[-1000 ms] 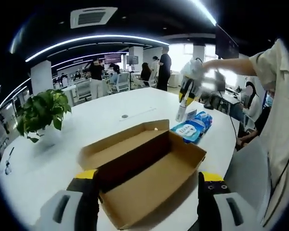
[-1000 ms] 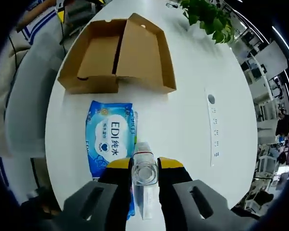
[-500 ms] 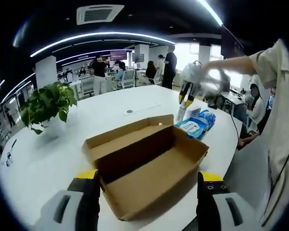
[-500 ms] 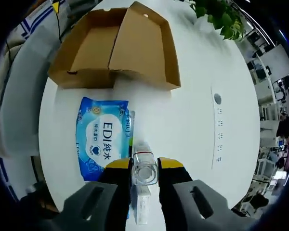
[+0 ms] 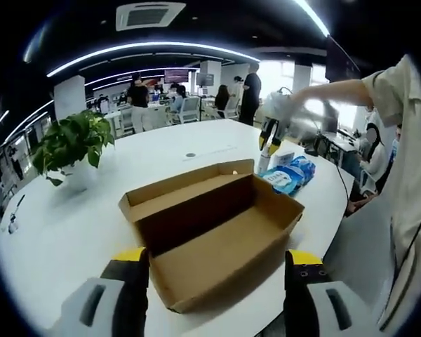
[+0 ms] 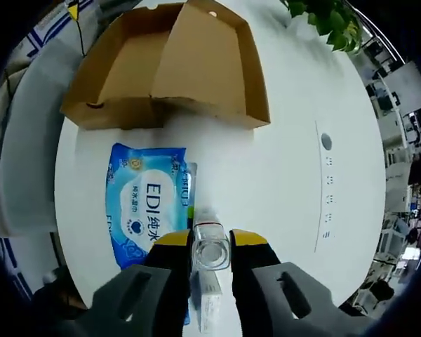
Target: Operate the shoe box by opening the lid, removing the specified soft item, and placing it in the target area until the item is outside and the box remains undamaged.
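White table (image 6: 288, 161): right gripper (image 6: 211, 242) clamps clear bottle (image 6: 210, 249) beside wipes pack (image 6: 146, 203); left gripper (image 5: 216, 263) spread before open box (image 5: 210, 235)

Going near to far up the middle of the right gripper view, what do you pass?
Right hand-held gripper shut on the clear bottle → blue wipes pack → bare white table → open cardboard shoe box → potted plant.

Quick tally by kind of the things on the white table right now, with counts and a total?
Cardboard shoe box, open: 1
Blue wet-wipe pack: 1
Clear bottle, between the right gripper's jaws: 1
Small white box under the bottle: 1
Potted green plant: 1
Total: 5
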`<state>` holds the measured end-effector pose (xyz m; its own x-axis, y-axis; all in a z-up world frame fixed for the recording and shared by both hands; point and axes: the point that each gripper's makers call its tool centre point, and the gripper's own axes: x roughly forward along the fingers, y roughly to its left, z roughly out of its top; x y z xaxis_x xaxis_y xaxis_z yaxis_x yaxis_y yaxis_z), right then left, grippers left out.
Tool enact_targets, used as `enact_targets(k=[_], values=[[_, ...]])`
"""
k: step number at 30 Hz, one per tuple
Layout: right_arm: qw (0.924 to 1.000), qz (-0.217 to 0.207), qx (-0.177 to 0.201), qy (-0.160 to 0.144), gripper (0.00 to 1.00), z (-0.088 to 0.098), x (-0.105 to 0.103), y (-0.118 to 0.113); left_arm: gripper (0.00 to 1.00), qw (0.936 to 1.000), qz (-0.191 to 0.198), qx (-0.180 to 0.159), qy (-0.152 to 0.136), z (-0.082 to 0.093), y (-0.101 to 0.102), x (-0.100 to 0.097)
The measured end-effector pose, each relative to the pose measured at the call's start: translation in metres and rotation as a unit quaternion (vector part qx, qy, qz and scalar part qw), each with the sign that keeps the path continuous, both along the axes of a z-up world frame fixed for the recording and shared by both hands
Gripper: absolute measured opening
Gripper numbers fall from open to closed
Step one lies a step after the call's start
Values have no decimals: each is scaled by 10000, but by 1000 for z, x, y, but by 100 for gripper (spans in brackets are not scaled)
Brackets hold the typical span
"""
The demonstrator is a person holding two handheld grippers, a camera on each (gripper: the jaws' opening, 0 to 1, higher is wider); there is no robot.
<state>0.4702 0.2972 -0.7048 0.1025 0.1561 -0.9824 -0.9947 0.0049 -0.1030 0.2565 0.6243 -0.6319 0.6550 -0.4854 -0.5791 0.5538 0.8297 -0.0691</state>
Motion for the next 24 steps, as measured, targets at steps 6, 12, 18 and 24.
enact_targets(k=[6,12,18,24], values=[[9998,-173,26,12,19,-3,3,0,80,9999,66,7,101,-8,2,-2],[10000,-70,19,-31,19,-5,4,-1,75,9998,139,78,130,-13,6,-1],[9999,95,79,-100,20,-3,5,0,70,9994,283,132,145,-16,12,2],[9993,308,112,-194,23,-1,7,1,65,9988,437,160,177,-20,19,4]])
